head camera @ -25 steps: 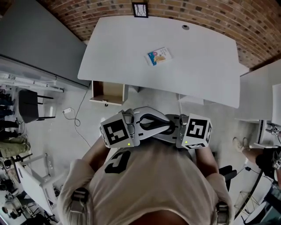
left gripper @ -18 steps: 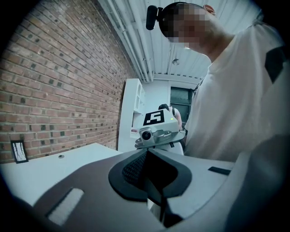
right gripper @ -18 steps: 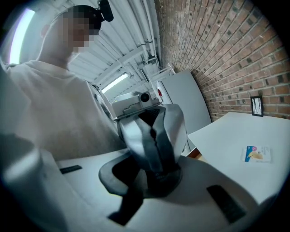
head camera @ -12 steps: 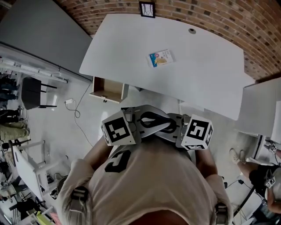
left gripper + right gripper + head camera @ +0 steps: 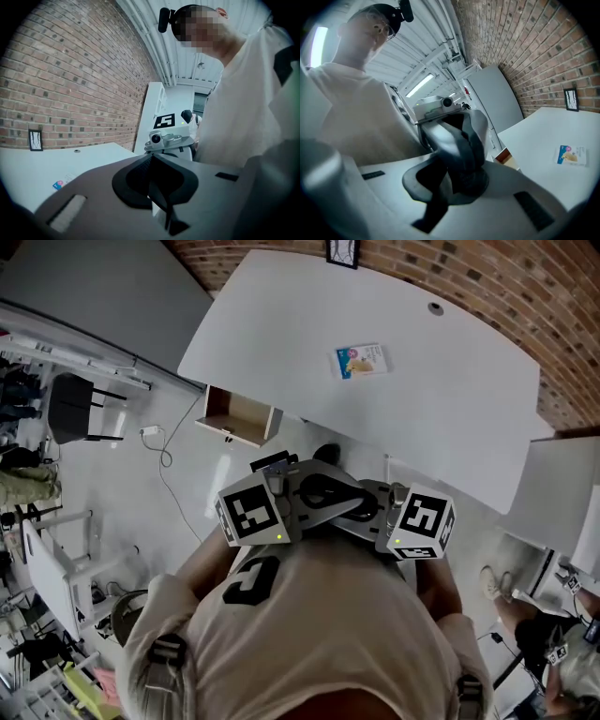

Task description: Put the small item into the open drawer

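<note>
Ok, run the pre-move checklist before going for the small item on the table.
1. Small item lies free on the table: ok.
2. Drawer stands open below the table's left edge: ok.
3. Room in the drawer: ok, the part of its inside that shows is bare.
4. Left gripper ready to grasp: not ok, jaws shut, nothing held.
5. Right gripper ready to grasp: not ok, jaws shut, nothing held.
6. Grippers near the item: not ok, both are held at the person's chest.
</note>
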